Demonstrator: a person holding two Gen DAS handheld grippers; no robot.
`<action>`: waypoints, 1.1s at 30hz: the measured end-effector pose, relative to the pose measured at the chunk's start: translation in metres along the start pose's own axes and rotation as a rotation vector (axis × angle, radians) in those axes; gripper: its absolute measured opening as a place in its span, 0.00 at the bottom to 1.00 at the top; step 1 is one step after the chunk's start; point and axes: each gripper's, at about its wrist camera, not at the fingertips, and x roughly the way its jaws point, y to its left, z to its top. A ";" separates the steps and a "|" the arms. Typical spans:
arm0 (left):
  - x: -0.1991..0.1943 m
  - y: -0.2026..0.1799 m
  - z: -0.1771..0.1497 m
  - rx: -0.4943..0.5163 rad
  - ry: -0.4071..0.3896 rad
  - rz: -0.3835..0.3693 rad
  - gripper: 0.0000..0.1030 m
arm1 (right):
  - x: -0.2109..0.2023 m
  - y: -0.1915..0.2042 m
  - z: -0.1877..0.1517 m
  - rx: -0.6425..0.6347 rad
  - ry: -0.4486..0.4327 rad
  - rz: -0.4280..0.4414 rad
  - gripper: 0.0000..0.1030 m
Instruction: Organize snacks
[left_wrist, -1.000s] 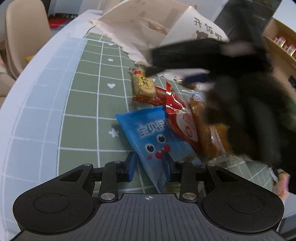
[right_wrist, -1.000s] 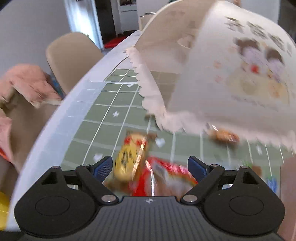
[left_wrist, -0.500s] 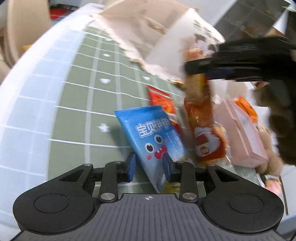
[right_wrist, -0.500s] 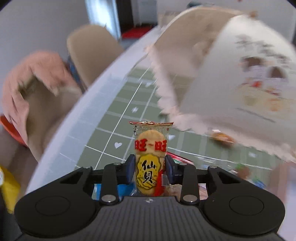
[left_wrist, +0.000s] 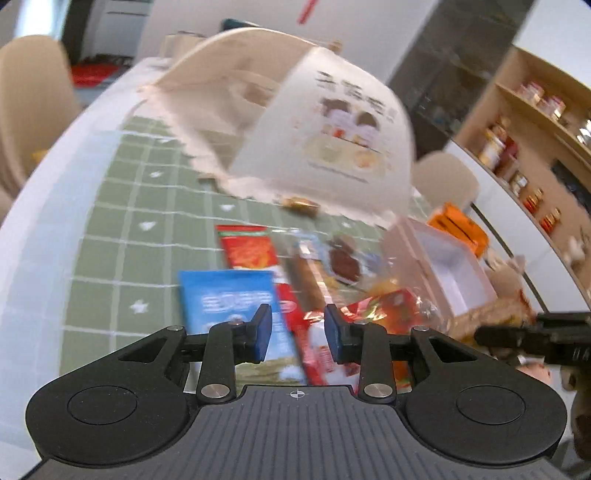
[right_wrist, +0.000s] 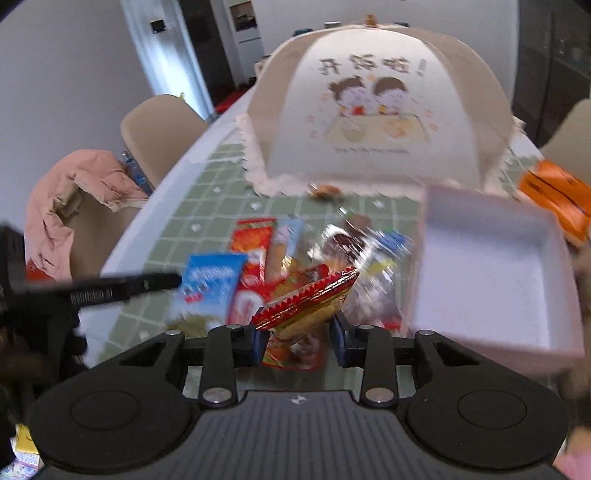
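Observation:
A heap of snack packets lies on the green checked mat (left_wrist: 122, 229): a blue packet (left_wrist: 229, 299), a red packet (left_wrist: 247, 249) and several others. My left gripper (left_wrist: 297, 328) hovers over the heap, its jaws a narrow gap apart with nothing between them. My right gripper (right_wrist: 299, 334) is shut on a gold-and-red rice cracker packet (right_wrist: 308, 301), held tilted above the heap. An open pink box (right_wrist: 487, 266) with a white inside stands to the right; it also shows in the left wrist view (left_wrist: 443, 266).
A large cream mesh food cover (right_wrist: 376, 107) stands behind the heap. An orange box (right_wrist: 554, 199) lies at the far right. A small wrapped candy (right_wrist: 325, 190) lies by the cover's edge. Chairs (right_wrist: 159, 129) stand left of the table, one draped with pink clothing (right_wrist: 74, 199).
My right gripper closed on the rice cracker packet, lifted it and swung right toward the pink box. My left gripper lifted and its view turned right; its jaws widened slightly.

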 end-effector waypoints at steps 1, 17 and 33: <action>0.006 -0.007 0.003 0.014 0.008 -0.008 0.34 | -0.004 -0.005 -0.007 0.009 0.002 0.002 0.33; 0.055 -0.027 -0.062 0.053 0.283 -0.004 0.33 | -0.007 -0.039 -0.083 -0.124 0.077 -0.249 0.63; -0.037 -0.054 -0.081 -0.065 0.173 0.036 0.32 | 0.106 0.013 0.002 -0.286 0.051 -0.131 0.40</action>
